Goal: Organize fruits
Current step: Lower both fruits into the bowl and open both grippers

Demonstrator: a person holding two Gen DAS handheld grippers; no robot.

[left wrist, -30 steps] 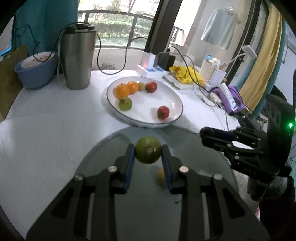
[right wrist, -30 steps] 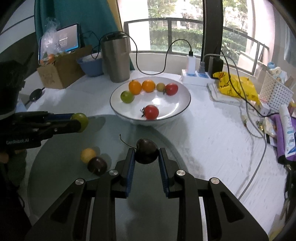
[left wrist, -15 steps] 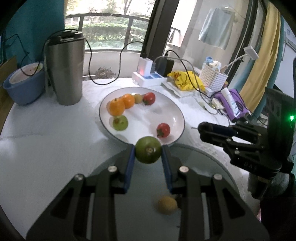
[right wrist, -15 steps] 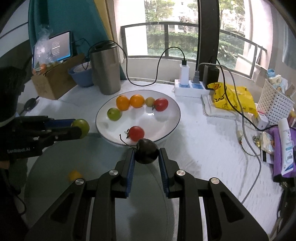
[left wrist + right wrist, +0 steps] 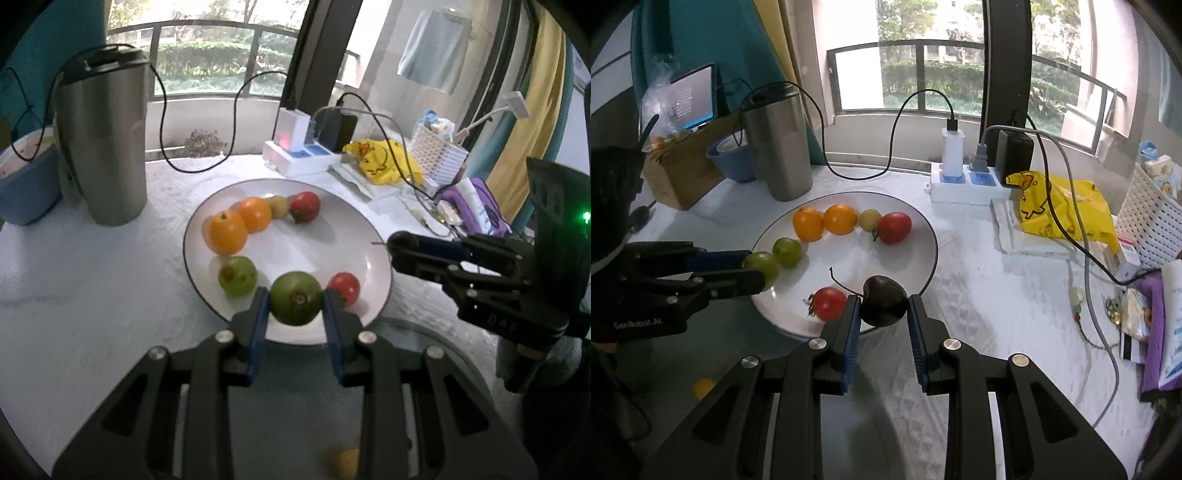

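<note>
Covering a round table (image 5: 92, 280), white cloth faces balcony windows (image 5: 923, 66).

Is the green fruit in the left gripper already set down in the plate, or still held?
Still held. The left gripper has its blue pads clamped on the green fruit, over the near part of the white plate.

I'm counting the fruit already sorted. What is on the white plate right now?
On the white round plate: two orange fruits, a yellowish one, two red tomatoes, one green fruit. The fingers hide part of its near rim.
</note>
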